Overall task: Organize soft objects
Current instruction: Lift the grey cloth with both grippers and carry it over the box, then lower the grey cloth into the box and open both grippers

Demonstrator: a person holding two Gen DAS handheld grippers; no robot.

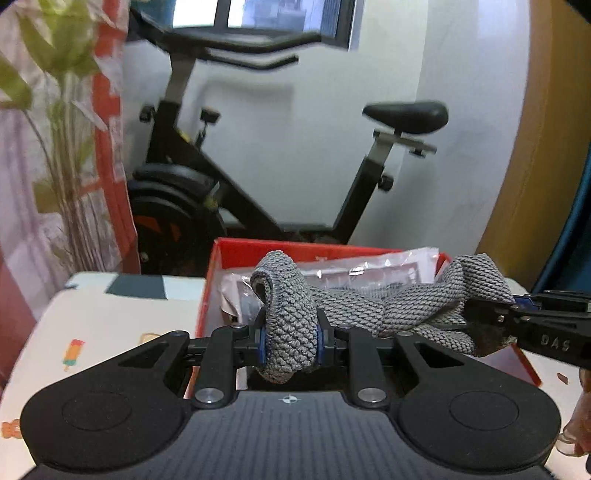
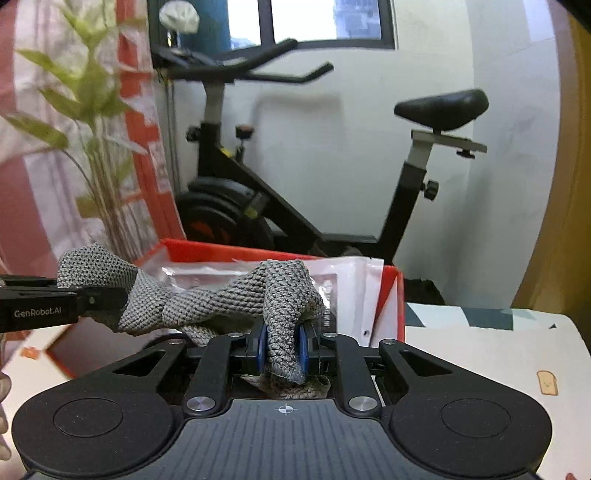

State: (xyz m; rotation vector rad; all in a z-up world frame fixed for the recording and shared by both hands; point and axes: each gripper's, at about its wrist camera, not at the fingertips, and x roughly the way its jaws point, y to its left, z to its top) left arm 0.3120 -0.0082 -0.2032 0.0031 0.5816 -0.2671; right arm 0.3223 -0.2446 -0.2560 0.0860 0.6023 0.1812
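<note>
Two grippers clamped on one grey knitted cloth (image 1: 291, 332), held slung between them above the red box (image 1: 258, 251). Left gripper (image 1: 290, 339) pinched tight on a bunched fold, blue pads (image 1: 261, 341) pressing the knit from both sides, a loop of fabric standing up over the fingers, a short end hanging beneath. Right gripper (image 2: 282, 350) closed the same way on the other end of the cloth (image 2: 284, 317), blue pads (image 2: 263, 349) squeezing a twisted fold, a ragged tail poking out beneath. Seen from the left wrist, right gripper (image 1: 517, 310) entering at the box's right edge, fabric bulging over its fingertips. Seen from the right wrist, left gripper (image 2: 110, 299) entering just left of the box (image 2: 221, 251), lettered "GenRobot.AI", cloth heaped around its tip.

Inside the box, behind the cloth: clear plastic packets (image 1: 369, 273) leaning against the far wall, a white packet (image 2: 358, 291) against the right wall. Under the box, a table cover (image 1: 110, 332) printed with small cartoon pictures, pale, reaching out to both sides. Behind the box, a black exercise bike (image 1: 258, 184) against a white wall, saddle (image 1: 406, 116) above the box's right half, handlebars under a window (image 1: 258, 14). Left of the box, leafy green stems (image 1: 62, 129) before a red and white patterned curtain (image 1: 107, 129). Right of the box, fingertips (image 1: 576, 435) of a person's hand at the frame edge.
</note>
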